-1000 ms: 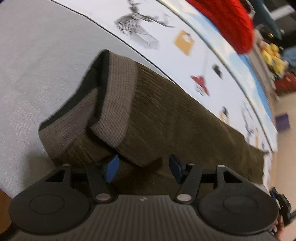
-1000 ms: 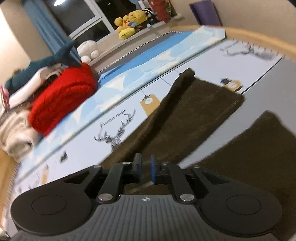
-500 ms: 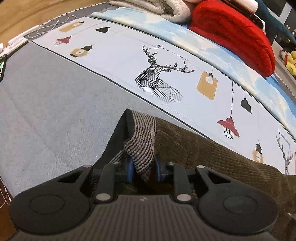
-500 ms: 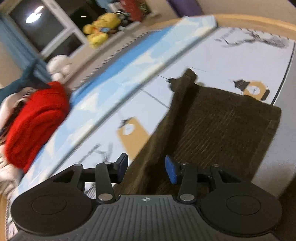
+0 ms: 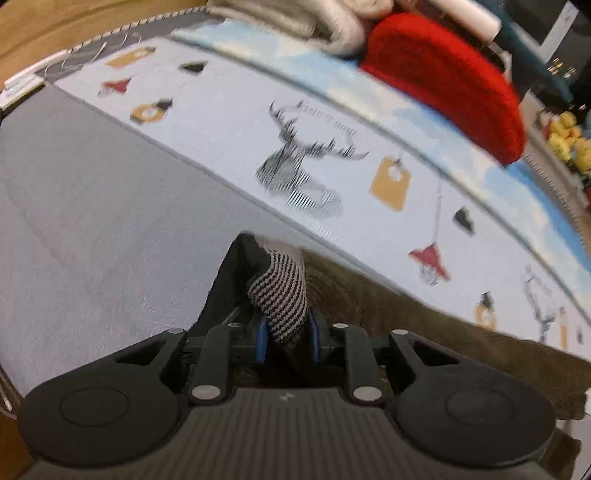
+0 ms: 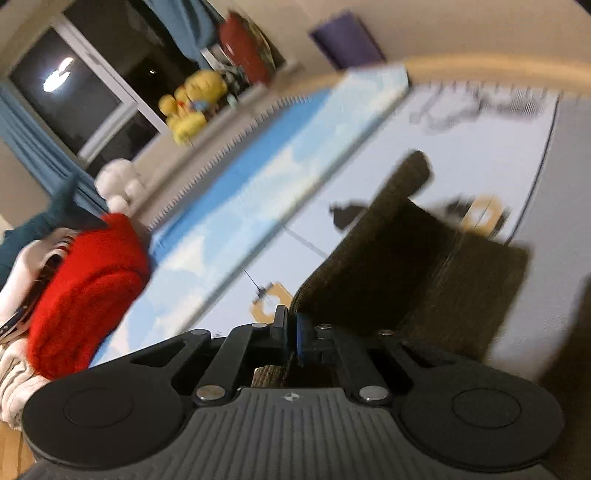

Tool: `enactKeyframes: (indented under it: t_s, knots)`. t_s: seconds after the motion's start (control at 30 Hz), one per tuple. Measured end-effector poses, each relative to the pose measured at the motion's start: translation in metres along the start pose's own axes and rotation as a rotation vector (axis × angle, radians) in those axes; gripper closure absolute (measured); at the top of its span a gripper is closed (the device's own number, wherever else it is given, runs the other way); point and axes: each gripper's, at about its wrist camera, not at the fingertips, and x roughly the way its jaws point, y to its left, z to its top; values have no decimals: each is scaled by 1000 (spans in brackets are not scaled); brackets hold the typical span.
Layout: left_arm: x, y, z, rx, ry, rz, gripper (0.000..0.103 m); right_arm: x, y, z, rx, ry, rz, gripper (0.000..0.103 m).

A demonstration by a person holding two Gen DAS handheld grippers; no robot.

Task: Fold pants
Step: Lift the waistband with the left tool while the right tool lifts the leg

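Note:
Brown corduroy pants [image 5: 424, 325] lie on a bed with a printed sheet. My left gripper [image 5: 286, 334] is shut on the pants' ribbed striped waistband [image 5: 280, 291], bunched up between the blue pads. In the right wrist view a pant leg [image 6: 413, 266] stretches away to its cuff [image 6: 415, 166]. My right gripper [image 6: 290, 332] is shut on the edge of this leg's fabric, and the leg looks lifted and folded. The view is blurred by motion.
A red knit bundle [image 5: 443, 81] and pale folded blankets [image 5: 295, 18] lie at the far side of the bed. Yellow plush toys [image 6: 192, 103] sit on a window ledge. A grey blanket area [image 5: 92, 206] lies to the left.
My left gripper closed on the waistband and holds it raised. My right gripper opened, moved along the leg, then shut on the fabric's edge and lifted it.

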Motion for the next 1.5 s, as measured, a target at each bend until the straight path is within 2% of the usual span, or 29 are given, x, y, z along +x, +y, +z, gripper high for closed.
enactKeyframes:
  t_s: [0.1,0.2,0.27,0.33,0.37,0.43,0.47,0.5,0.6,0.67,0.73,0.8,0.87,0.9,0.93,0.97,1.03,1.1,1.17,1.2,1.23,1.33,1.4,1.43,1.5]
  knots:
    - [-24,9,0,47,-52,-45,80,-75,-7,-2,-18,-36,-21,100]
    - [-38,22,-8,85,-33,-66,81,-144,-33,-18,-15,-73,-47,100]
    - [-40,32,-16,110,-6,-52,81,-181,-61,-36,-17,-61,-80,100]
    - [-31,43,-24,148,50,-18,81,-193,-94,-62,-19,28,-140,100]
    - [-23,48,-27,154,93,-4,81,-190,-112,-74,-10,108,-186,100]
    - [-3,54,-33,170,199,39,80,-179,-146,-95,97,272,-269,99]
    - [3,56,-36,157,226,53,79,-174,-162,-102,144,328,-299,97]
    - [4,56,-37,154,231,62,78,-172,-171,-105,147,348,-328,94]
    - [2,50,-35,175,230,97,64,-176,-179,-90,106,301,-320,92]
    - [-2,50,-33,143,206,95,53,-179,-192,-78,172,249,-327,67]
    - [1,47,-29,123,204,77,51,-178,-211,-67,265,196,-350,59]
    - [6,42,-28,142,210,90,51,-170,-224,-58,304,180,-360,60]
    - [12,39,-29,160,220,120,53,-167,-232,-50,325,147,-361,61]
    - [13,39,-30,162,218,133,57,-166,-234,-46,326,125,-349,66]
    - [14,40,-30,166,211,147,69,-166,-233,-46,311,113,-343,84]
    - [13,40,-30,176,204,149,74,-165,-232,-47,284,102,-356,99]
    - [7,38,-28,196,172,126,78,-176,-216,-44,184,26,-387,101]
    - [-5,39,-26,199,118,87,79,-198,-198,-38,112,-82,-363,101]
    - [-11,45,-26,197,102,62,79,-225,-188,-41,88,-146,-352,101]
    - [-7,47,-27,202,120,65,79,-230,-190,-44,75,-138,-382,101]
    - [-1,50,-31,215,158,75,78,-224,-198,-46,81,-94,-425,101]
    - [11,53,-40,261,237,106,76,-196,-234,-58,148,97,-584,101]
    - [10,56,-38,243,246,103,69,-195,-238,-61,178,106,-596,100]
    - [8,58,-35,221,239,105,62,-197,-233,-60,158,103,-601,98]
    - [-4,58,-29,202,180,127,59,-209,-223,-59,120,71,-619,93]
